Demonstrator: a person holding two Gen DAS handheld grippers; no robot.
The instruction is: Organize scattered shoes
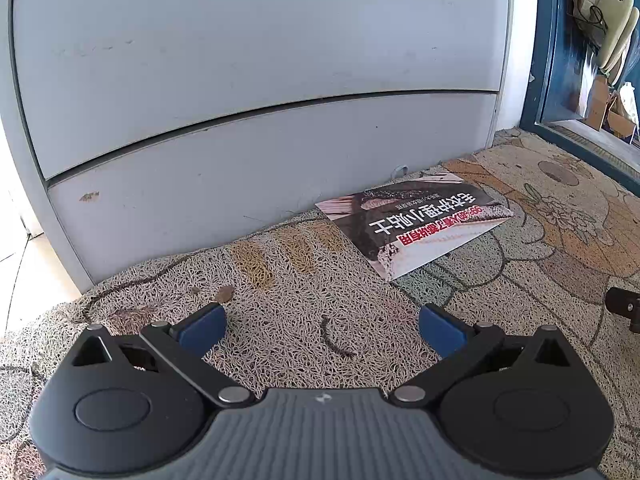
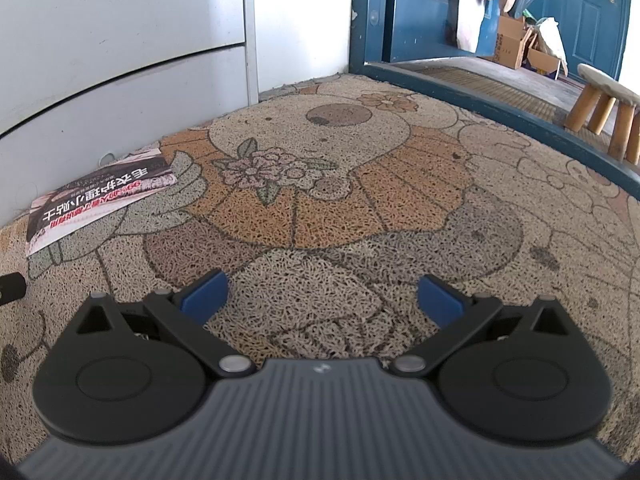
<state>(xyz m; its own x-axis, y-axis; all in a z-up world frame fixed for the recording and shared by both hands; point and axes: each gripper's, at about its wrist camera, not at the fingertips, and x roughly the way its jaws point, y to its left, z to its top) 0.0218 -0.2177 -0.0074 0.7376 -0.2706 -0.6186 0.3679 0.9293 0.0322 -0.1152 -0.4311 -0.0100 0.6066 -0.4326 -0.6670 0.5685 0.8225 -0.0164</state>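
Both grippers I hold spread wide and empty over the patterned doormat, the left gripper near the grey cabinet and the right gripper further right, towards the blue door frame. No shoes show in either view, so I cannot tell where they lie. Far left on the mat a printed leaflet lies flat just beside the cabinet's foot, a wooden stool stands beyond the threshold at far right, and a small brown scrap lies near my left gripper.

Left gripper, right gripper — black linkages, 2 blue pads each, ribbed grey bodies.
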